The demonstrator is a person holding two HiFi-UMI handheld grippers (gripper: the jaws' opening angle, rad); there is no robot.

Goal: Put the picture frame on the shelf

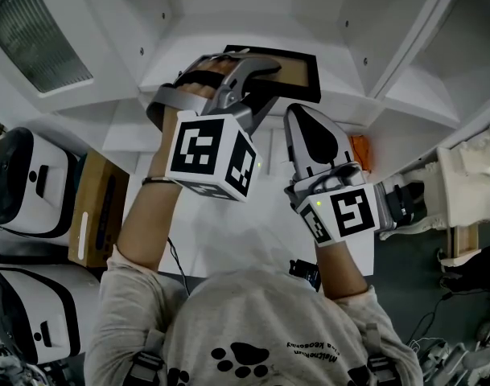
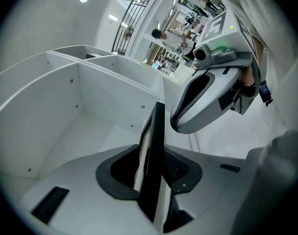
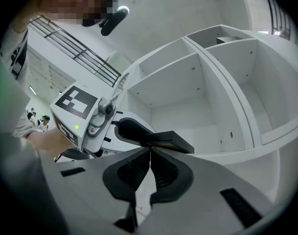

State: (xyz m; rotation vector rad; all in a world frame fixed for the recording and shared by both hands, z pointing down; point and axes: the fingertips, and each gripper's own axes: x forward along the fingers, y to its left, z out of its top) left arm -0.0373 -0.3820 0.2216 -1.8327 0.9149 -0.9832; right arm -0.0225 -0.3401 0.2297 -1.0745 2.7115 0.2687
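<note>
The picture frame (image 1: 297,75), black-rimmed with a brown face, reaches into a middle compartment of the white shelf (image 1: 188,22). My left gripper (image 1: 257,72) is around its near edge. In the left gripper view the frame (image 2: 152,180) stands edge-on between the jaws, with a gap beside it, so the left gripper (image 2: 158,155) is open and not pressing. My right gripper (image 1: 302,123) hovers just right of it, shut and empty; its pads (image 3: 161,168) meet with nothing between them. From that side the frame (image 3: 171,142) shows flat beside a dark left finger (image 3: 131,129).
Shelf dividers (image 3: 222,82) wall off more compartments to the right and above. An orange item (image 1: 358,151) lies on the surface by my right gripper. A wooden box (image 1: 96,207) and white machines (image 1: 23,183) stand at the left. A small black device (image 1: 307,272) sits near the person's chest.
</note>
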